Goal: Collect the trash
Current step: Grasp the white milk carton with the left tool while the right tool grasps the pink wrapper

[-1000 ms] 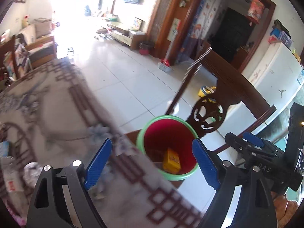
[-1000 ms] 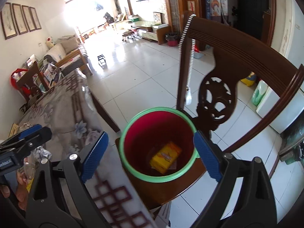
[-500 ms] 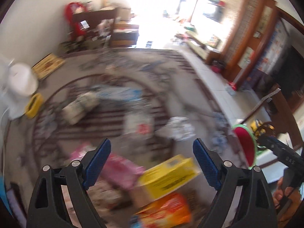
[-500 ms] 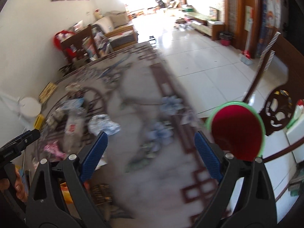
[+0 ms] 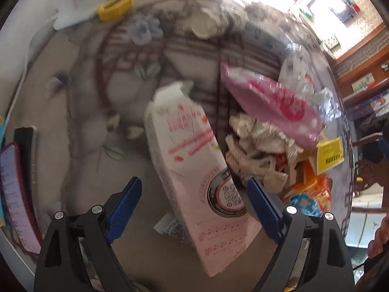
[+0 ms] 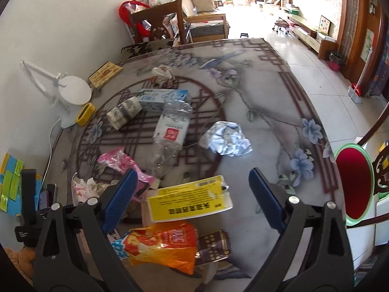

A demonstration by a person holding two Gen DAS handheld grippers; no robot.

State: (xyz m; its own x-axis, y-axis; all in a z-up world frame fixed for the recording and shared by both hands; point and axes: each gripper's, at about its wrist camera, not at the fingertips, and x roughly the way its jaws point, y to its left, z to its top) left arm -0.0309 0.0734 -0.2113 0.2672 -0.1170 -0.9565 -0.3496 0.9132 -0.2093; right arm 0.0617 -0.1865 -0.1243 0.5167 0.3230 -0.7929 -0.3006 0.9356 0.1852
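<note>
Left hand-held gripper (image 5: 193, 209): jaws spread wide and empty, poised low over the pale pink carton (image 5: 194, 168), which lies flat between the blue fingers; it seems lined up so the fingers can close across the carton's narrow width.
Pale pink carton: lies lengthwise on the tabletop (image 5: 80, 112), torn spout end pointing away, so its long flat sides face the fingers.
Crumpled paper (image 5: 257, 150): sits just right of the carton, touching or nearly touching it; a closing finger could catch it.
Pink wrapper (image 5: 272, 102): rests on top of the crumpled paper's far edge, part of the same heap.
Right hand-held gripper (image 6: 192, 197): jaws wide apart, holding nothing, hovering above the yellow box (image 6: 189, 199); likely waiting its turn or picking a target.
Yellow box: lies flat on the tabletop, overlapped at its near edge by the orange snack bag (image 6: 160, 245).
Crushed bottle (image 6: 170, 133): on its side mid-tabletop, well clear of both grippers.
Foil ball (image 6: 226, 138): just right of the bottle, apart from it.
Red bin (image 6: 353, 182): stands off the tabletop's right edge on a chair, mouth open upward, close enough for drops.
</note>
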